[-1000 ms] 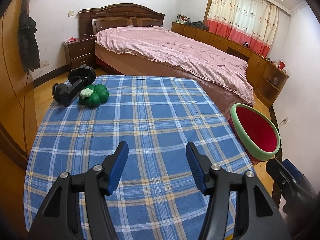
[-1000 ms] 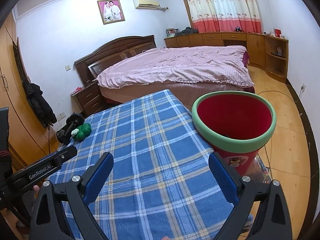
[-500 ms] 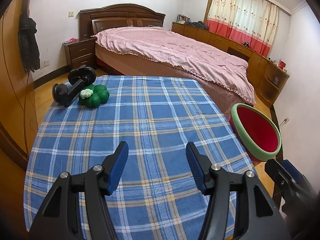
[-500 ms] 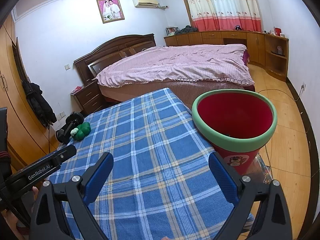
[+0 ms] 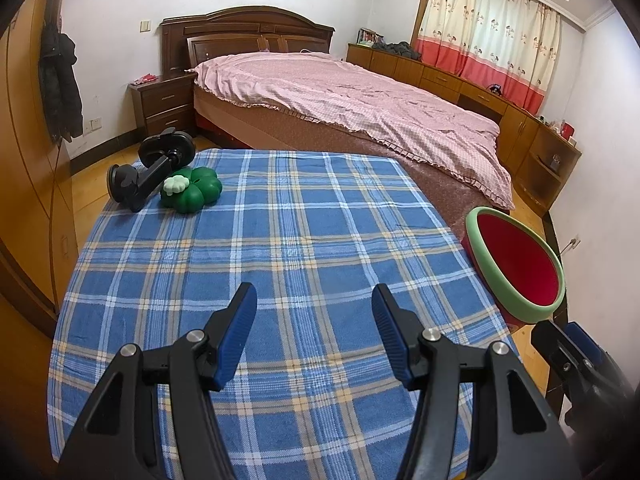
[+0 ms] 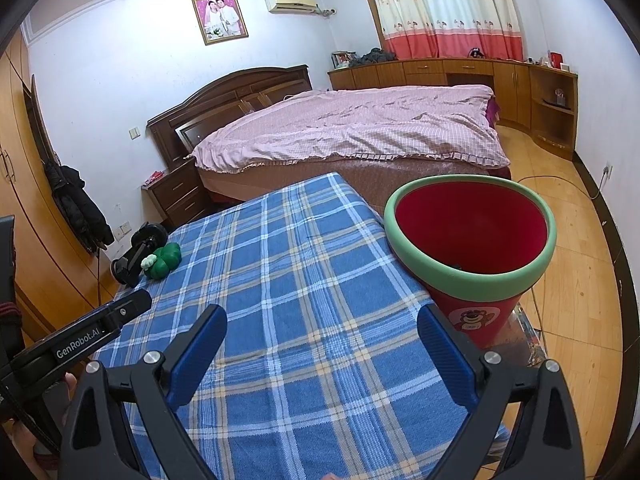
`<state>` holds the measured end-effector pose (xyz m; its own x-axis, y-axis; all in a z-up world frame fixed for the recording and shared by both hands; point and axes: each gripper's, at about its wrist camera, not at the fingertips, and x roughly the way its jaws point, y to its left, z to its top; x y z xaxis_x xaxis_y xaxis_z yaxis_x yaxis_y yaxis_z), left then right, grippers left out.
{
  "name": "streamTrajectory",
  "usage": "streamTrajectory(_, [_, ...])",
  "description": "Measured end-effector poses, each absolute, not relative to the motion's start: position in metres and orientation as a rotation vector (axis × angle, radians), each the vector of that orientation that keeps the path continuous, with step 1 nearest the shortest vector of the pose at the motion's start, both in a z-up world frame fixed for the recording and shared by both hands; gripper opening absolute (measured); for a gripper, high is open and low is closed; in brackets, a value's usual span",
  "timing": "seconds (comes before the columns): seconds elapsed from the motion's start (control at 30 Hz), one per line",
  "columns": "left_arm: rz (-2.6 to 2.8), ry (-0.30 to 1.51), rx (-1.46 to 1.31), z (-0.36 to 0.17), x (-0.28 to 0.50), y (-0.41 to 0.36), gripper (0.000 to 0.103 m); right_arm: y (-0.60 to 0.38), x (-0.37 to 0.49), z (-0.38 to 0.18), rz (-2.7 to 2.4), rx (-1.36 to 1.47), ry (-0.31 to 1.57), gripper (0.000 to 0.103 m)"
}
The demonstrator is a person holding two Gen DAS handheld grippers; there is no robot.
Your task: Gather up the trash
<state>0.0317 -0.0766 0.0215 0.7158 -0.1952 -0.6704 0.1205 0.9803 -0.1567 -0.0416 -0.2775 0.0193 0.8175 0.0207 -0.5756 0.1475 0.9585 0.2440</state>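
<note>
Landmark: table covered with a blue plaid cloth [image 5: 304, 240].

Left gripper [image 5: 314, 312] is seen hovering over the near part of the cloth, jaws parted, nothing between the blue pads [image 5: 236, 332]. No contact with the cloth can be confirmed.

Right gripper [image 6: 322, 338] is seen over the near edge of the cloth, toward the bin side, jaws spread wider than the left's, nothing held between them.

Trash bin [image 6: 472, 252], red with a green rim and a bear print on its wall, is placed just beside the table's right edge, rim standing above cloth level. Only a small dark spot can be made out at the near inner rim; the bottom is not shown. In the left view the bin [image 5: 516, 268] is seen at the right edge of the cloth, with the right gripper's body below it in the corner.

At the far left corner of the cloth two items are left: a green clover-shaped object [image 5: 192, 194] with a small white flower piece on top, and a black suction-mount holder [image 5: 152, 168] lying on its side, touching or just beside the green one. Both are well apart from both grippers and from the bin.

The rest of the cloth is seen bare.

Beyond the table's far edge a bed with a pink cover [image 5: 340, 100] is seen.
</note>
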Motion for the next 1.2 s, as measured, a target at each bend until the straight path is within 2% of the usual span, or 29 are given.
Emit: streamTrajectory(1.2, [-0.176, 0.756, -0.106, 0.0217, 0.0325, -0.0747, 0.06, -0.2772, -0.0414, 0.0181, -0.067, 0.292, 0.618, 0.098])
